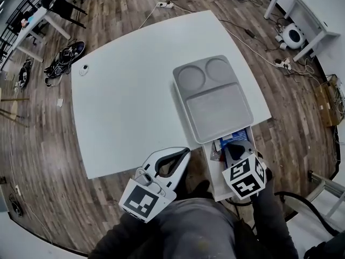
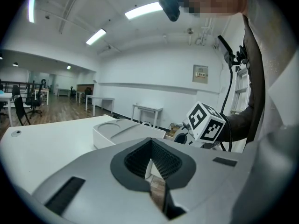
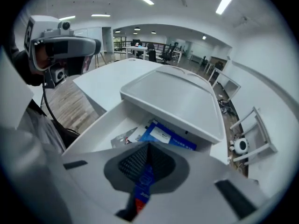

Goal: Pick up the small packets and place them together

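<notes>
My right gripper (image 3: 148, 146) is shut on a small blue packet (image 3: 145, 183) that has a red end, and holds it just over a white bin (image 3: 100, 125). More packets lie in that bin: a larger blue one (image 3: 166, 135) and a silvery one (image 3: 122, 138). In the head view the right gripper (image 1: 233, 144) reaches into the bin (image 1: 216, 172) at the table's near edge, where blue packets (image 1: 235, 136) show. My left gripper (image 1: 186, 151) hovers off the table's front edge. Its jaws (image 2: 150, 141) are shut with nothing between them.
A grey compartment tray (image 1: 215, 99) with two round wells lies on the white table (image 1: 129, 90), partly over the bin. A small round object (image 1: 83, 69) sits at the table's far left. Cables, chairs and desks stand on the wooden floor around.
</notes>
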A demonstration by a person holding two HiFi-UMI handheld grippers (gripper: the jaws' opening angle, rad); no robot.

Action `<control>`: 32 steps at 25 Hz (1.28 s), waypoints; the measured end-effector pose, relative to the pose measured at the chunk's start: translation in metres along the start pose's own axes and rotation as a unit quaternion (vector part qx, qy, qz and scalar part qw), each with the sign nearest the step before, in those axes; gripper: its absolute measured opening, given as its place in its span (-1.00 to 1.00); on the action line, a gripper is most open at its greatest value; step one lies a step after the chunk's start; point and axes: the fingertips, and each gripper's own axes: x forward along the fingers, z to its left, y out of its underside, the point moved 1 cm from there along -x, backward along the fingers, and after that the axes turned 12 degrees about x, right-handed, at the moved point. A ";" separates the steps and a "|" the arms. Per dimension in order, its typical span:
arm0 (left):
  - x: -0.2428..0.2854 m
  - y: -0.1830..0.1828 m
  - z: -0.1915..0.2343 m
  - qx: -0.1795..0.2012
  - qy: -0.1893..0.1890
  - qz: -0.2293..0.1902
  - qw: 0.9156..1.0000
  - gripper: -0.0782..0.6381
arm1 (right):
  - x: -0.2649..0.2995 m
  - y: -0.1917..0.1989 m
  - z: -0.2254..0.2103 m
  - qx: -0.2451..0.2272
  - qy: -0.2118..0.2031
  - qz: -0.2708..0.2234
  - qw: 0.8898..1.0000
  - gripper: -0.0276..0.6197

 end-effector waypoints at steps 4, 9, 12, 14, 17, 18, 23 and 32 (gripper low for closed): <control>-0.001 -0.001 -0.012 0.009 0.010 0.004 1.000 -0.81 | -0.019 -0.001 0.005 0.008 -0.019 -0.037 0.999 -0.91; 0.000 0.002 -0.024 0.009 0.019 0.009 1.000 -0.81 | -0.031 0.004 0.004 0.022 -0.022 -0.049 0.998 -0.91; 0.000 -0.001 -0.023 0.010 0.024 0.006 1.000 -0.81 | -0.013 0.017 0.009 -0.017 -0.027 0.018 0.999 -0.07; 0.002 -0.002 -0.021 0.007 0.027 0.003 1.000 -0.81 | -0.002 0.023 0.010 -0.036 -0.031 0.051 0.998 0.10; 0.003 0.000 -0.015 -0.003 0.028 0.002 1.000 -0.81 | 0.007 0.026 0.009 -0.039 -0.028 0.085 0.995 0.12; 0.003 0.001 -0.011 -0.006 0.027 0.001 1.000 -0.81 | 0.008 0.025 0.008 -0.036 -0.028 0.091 0.995 0.12; 0.004 0.004 0.005 -0.015 0.020 0.000 1.000 -0.81 | 0.004 0.019 0.010 -0.020 -0.039 0.068 0.997 -0.17; 0.005 -0.004 -0.013 0.002 0.032 -0.008 0.999 -0.81 | -0.034 0.005 0.012 -0.012 0.006 -0.010 1.000 -0.82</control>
